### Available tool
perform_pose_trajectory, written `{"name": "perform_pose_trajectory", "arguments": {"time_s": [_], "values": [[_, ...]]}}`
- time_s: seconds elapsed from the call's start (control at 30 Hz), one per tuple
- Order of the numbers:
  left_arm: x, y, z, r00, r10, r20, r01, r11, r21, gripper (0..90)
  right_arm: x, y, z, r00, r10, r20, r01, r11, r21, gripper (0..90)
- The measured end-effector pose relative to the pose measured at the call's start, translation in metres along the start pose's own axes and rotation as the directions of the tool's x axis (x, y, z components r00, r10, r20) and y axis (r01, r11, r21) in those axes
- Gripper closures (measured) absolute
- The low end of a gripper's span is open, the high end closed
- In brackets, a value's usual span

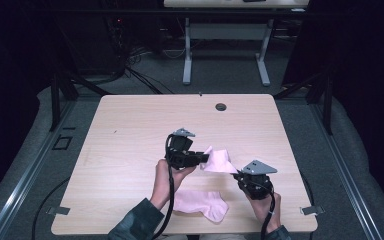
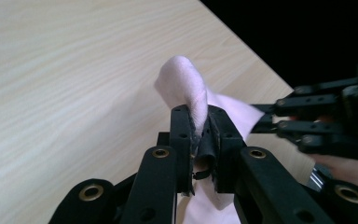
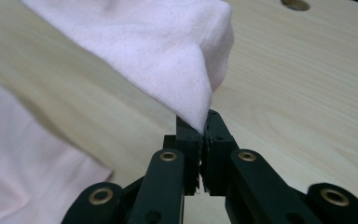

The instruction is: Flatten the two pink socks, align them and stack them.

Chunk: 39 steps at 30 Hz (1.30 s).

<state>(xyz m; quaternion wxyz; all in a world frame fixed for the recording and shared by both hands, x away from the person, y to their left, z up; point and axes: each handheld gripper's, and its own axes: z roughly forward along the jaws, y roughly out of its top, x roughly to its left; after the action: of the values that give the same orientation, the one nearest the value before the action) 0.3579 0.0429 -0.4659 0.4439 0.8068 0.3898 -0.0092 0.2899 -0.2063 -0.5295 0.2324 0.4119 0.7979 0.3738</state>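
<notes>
Behind left tool, pinched pink sock edge hidden between pads.

Pale wooden tabletop with one pink sock lying on it

The sock lies flat near the front edge, at about 6 o'clock from the tabletop's middle; a small round hole sits near the far edge at 12 o'clock.

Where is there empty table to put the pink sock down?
The table's whole left half is bare, and so is the far strip around the round hole. The near right is crowded: the left gripper and right gripper pinch one pink sock, and another sock lies by the near edge.
</notes>
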Motion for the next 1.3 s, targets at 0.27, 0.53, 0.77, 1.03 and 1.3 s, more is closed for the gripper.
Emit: {"name": "perform_pose_trajectory", "arguments": {"time_s": [0.27, 0.53, 0.77, 1.03, 1.3], "values": [[0.011, -0.041, -0.013, 0.9992, -0.039, -0.001, 0.039, 0.9984, 0.041, 81.4, 0.029, 0.000, -0.014, 0.9945, -0.101, -0.029, 0.103, 0.992, 0.068, 87.1], [0.010, -0.087, -0.026, 0.9988, -0.045, -0.020, 0.047, 0.9950, 0.088, 81.2, 0.065, -0.010, -0.030, 0.9739, -0.217, -0.067, 0.225, 0.962, 0.153, 86.7], [0.025, -0.109, -0.026, 0.9958, -0.084, -0.038, 0.088, 0.9877, 0.129, 80.5, 0.072, -0.019, -0.019, 0.9575, -0.178, -0.227, 0.226, 0.952, 0.205, 58.7], [0.031, -0.115, -0.027, 0.9939, -0.078, -0.078, 0.089, 0.9845, 0.151, 56.6, 0.030, -0.021, -0.021, 0.9444, 0.029, -0.328, 0.019, 0.990, 0.143, 49.7], [0.010, -0.110, -0.034, 0.9724, 0.079, -0.220, -0.048, 0.9885, 0.143, 46.5, 0.043, -0.017, 0.016, 0.9534, 0.040, -0.299, 0.029, 0.975, 0.220, 64.9]]}}
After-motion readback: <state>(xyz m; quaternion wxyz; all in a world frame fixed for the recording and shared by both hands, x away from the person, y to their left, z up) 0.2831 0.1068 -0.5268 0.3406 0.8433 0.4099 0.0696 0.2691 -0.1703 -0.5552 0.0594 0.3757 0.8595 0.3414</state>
